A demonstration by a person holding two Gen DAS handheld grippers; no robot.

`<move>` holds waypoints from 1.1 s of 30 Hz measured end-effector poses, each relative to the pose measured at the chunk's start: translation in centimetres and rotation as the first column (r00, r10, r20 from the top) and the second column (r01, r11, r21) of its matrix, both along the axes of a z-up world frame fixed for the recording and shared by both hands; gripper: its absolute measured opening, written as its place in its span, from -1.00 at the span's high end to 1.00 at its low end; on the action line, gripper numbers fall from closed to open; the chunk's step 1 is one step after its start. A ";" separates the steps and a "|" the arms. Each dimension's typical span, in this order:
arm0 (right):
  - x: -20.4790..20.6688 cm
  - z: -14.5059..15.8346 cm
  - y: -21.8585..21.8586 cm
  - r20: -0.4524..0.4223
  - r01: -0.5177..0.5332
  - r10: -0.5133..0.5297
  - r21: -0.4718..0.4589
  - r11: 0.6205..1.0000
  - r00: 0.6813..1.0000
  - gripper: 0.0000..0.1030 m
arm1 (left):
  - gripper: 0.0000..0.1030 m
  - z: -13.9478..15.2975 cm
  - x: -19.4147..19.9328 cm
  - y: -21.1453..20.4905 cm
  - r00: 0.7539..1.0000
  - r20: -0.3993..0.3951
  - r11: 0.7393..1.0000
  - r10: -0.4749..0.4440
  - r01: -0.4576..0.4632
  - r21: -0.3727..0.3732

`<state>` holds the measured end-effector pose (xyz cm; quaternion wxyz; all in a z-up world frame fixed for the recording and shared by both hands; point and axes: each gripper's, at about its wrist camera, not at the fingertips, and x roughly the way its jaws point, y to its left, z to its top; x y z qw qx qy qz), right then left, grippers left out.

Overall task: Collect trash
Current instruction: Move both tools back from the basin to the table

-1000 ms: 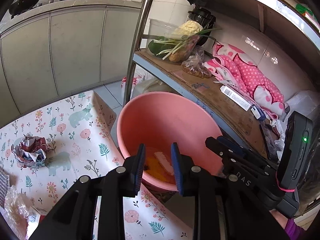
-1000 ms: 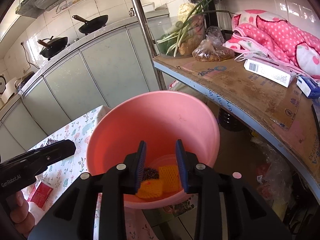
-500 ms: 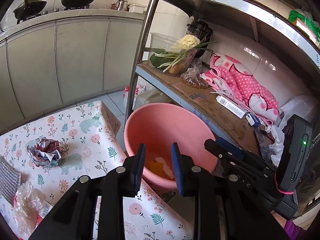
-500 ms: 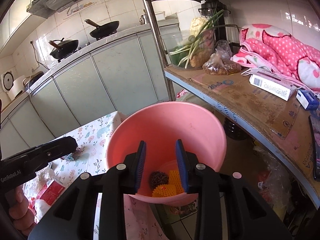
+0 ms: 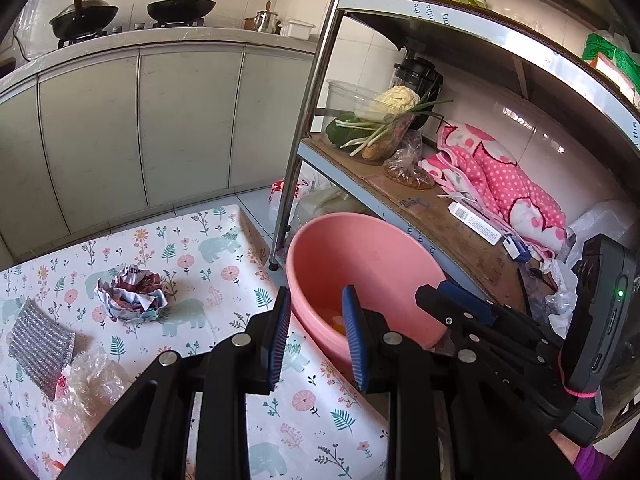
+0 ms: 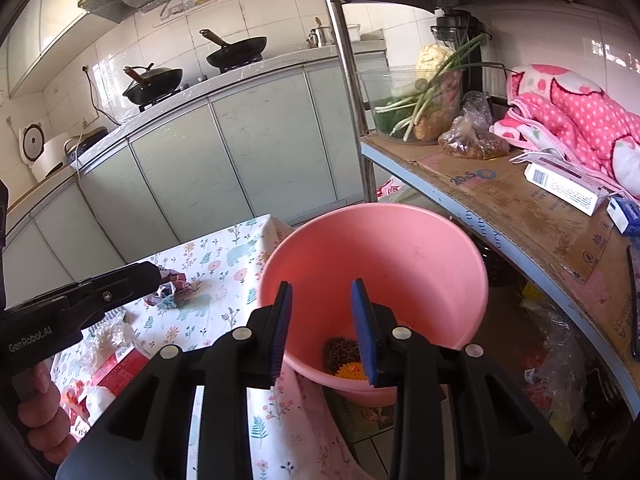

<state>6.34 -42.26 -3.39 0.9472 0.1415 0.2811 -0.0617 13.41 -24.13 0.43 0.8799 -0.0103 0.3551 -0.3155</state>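
Right gripper [image 6: 322, 328] jaws apart, empty, above pink basin [image 6: 416, 248]

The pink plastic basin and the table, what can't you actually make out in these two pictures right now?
- Pink plastic basin contents, left wrist view: mostly hidden behind the left gripper; only an orange patch shows.
- Same basin's bottom, right wrist view: a dark lump and orange netting, partly covered by the right gripper.
- Red packet on the floral tablecloth: print too small.
- Crinkled clear plastic, left wrist view: cut off by the image edge.
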 end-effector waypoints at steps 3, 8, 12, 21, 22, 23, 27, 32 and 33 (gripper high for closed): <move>-0.1 0.2 0.7 0.005 -0.012 0.012 -0.004 1.000 1.000 0.37 | 0.50 0.2 -0.1 0.9 1.000 -0.001 1.000 0.012 -0.012 -0.007; -0.2 0.8 2.0 0.018 -0.033 0.033 -0.016 0.999 0.999 0.20 | 0.50 0.5 -0.5 2.4 1.000 0.004 0.999 0.027 -0.026 -0.022; -0.3 1.1 3.0 0.019 -0.050 0.050 -0.028 0.998 0.999 0.20 | 0.50 0.8 -0.8 3.3 0.999 0.014 0.999 0.037 -0.036 -0.029; -0.4 1.5 5.4 0.019 -0.090 0.091 -0.043 0.995 0.996 0.20 | 0.42 1.4 -2.1 5.6 0.998 0.029 0.998 0.053 -0.052 -0.044; -0.3 1.6 5.7 0.017 -0.096 0.097 -0.046 0.994 0.995 0.20 | 0.42 1.5 -2.2 6.0 0.998 0.032 0.998 0.056 -0.054 -0.045; -0.3 1.6 6.1 0.016 -0.104 0.105 -0.049 0.993 0.994 0.20 | 0.41 1.5 -2.4 6.3 0.998 0.035 0.997 0.059 -0.057 -0.047; -0.2 1.8 7.3 0.017 -0.131 0.132 -0.059 0.990 0.991 0.20 | 0.39 1.6 -2.8 8.1 0.997 0.030 0.995 0.075 -0.073 -0.063; -0.1 1.7 8.6 0.020 -0.157 0.159 -0.057 0.986 0.987 0.20 | 0.38 1.5 -3.4 11.1 0.994 0.026 0.992 0.111 -0.109 -0.068; -0.1 1.6 8.9 0.019 -0.162 0.163 -0.056 0.985 0.986 0.20 | 0.38 1.5 -3.5 11.8 0.993 0.025 0.991 0.120 -0.118 -0.068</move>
